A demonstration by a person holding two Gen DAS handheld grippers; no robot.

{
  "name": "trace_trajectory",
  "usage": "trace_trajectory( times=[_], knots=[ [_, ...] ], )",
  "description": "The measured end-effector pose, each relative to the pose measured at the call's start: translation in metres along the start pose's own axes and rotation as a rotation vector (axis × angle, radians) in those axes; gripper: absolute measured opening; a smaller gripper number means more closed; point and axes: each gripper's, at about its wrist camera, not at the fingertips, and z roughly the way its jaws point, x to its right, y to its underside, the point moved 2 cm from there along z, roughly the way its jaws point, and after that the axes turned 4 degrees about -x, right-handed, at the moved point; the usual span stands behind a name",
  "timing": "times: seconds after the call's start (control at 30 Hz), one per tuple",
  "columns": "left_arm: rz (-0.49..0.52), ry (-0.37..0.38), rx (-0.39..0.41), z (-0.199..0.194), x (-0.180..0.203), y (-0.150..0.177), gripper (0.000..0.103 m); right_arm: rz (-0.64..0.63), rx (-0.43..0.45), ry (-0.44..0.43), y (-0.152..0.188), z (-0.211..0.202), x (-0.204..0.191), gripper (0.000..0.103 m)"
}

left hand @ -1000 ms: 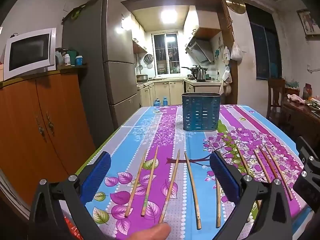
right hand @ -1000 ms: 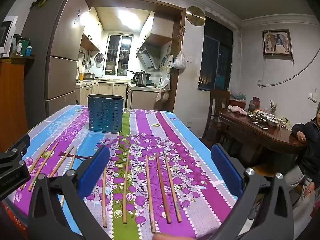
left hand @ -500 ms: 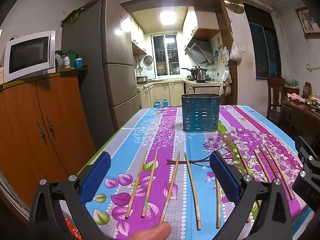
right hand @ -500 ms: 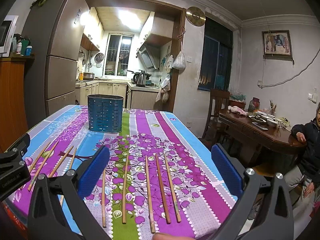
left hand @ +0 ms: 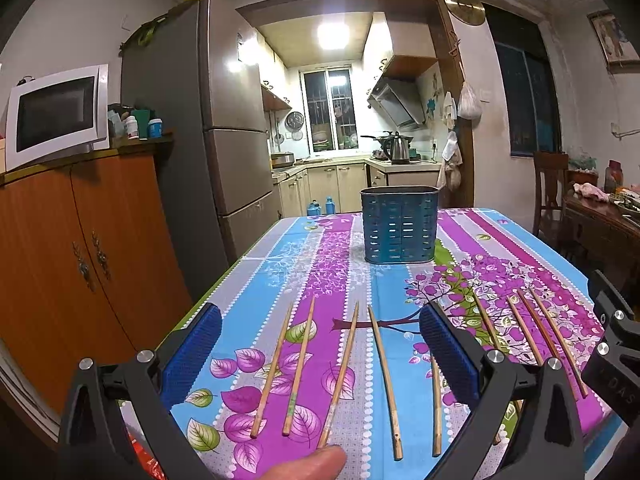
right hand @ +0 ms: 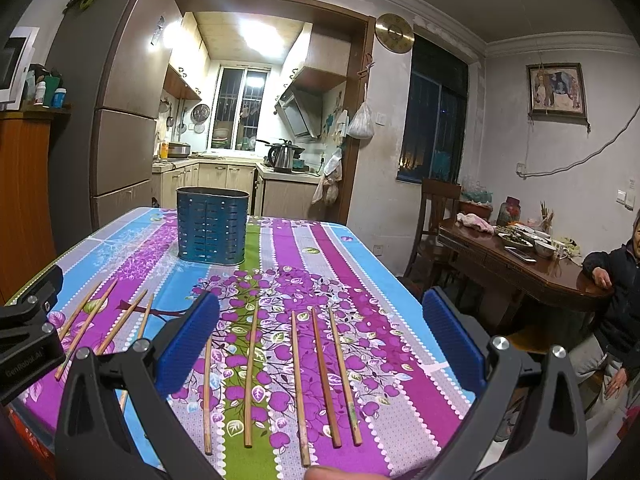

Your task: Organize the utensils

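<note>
Chopstick (left hand: 436, 404) partly behind left tool (left hand: 320, 348), seemingly

A lived-in home dining room opening onto a small kitchen: a tall grey refrigerator (left hand: 224, 120) and white microwave (left hand: 56, 116) stand at left, a steel kettle (right hand: 282, 156) sits on far cream cabinets, and a dark wooden dining table (right hand: 520, 264) at right.

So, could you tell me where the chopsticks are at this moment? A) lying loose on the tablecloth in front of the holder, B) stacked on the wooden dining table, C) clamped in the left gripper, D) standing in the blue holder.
A: the chopsticks lie flat on the tablecloth, nearer the cameras than the blue holder, and both the left gripper and right gripper are open and hold nothing.
</note>
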Motion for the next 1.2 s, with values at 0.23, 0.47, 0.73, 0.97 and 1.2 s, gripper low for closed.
trace_trajectory(
  times=[0.23,0.47,0.73,0.97,1.2],
  knots=[
    [0.006,-0.004,-0.006,0.0013,-0.0001,-0.0001,0.099,-0.006,-0.001,-0.002,-0.0013,0.0,0.0007,0.098],
    [0.009,-0.009,-0.015,0.0028,-0.0006,0.0009,0.099,-0.007,-0.001,-0.002,-0.0012,-0.0002,0.0006,0.098],
    [0.013,-0.014,-0.021,0.0038,-0.0013,0.0018,0.099,-0.009,-0.002,-0.001,-0.0002,-0.0009,-0.0001,0.098],
    [0.015,-0.016,-0.024,0.005,-0.0009,0.0028,0.099,-0.012,-0.004,-0.002,0.0036,0.0028,-0.0005,0.098],
    [0.005,-0.022,-0.034,0.0078,-0.0043,0.0034,0.099,-0.01,-0.007,0.001,0.0055,0.0037,0.0002,0.098]
  ],
)
